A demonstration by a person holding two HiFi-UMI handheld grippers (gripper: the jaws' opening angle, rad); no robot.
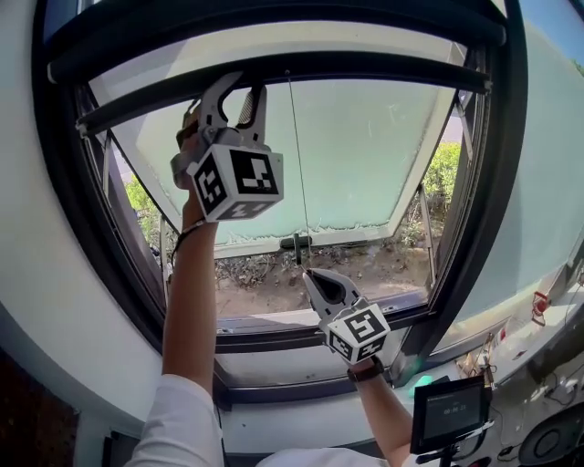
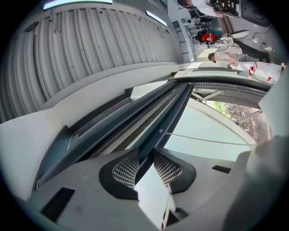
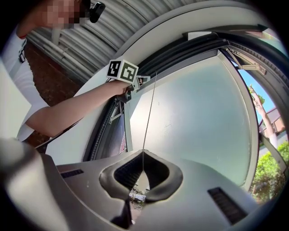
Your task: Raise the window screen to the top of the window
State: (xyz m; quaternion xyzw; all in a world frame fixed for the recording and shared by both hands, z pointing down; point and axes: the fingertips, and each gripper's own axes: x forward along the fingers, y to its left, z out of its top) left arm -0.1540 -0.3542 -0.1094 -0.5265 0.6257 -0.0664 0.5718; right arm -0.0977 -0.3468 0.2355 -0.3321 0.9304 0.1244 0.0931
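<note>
Fingers (image 2: 126, 170) of the left gripper (image 1: 235, 89) clamp the screen's dark bottom bar (image 1: 365, 66) near its left end, with the meshed pads pressing on either side of it. That bar lies high in the window frame (image 1: 474, 228), just under the roller housing (image 1: 274, 23) along the top edge. From the bar's middle a thin pull cord (image 1: 294, 155) runs straight down to the right gripper (image 1: 307, 274). Its jaws are closed together, pinching the cord at their tips near the middle of the frame's bottom edge. Green shrubs (image 1: 443, 169) show outside toward the right edge.
</note>
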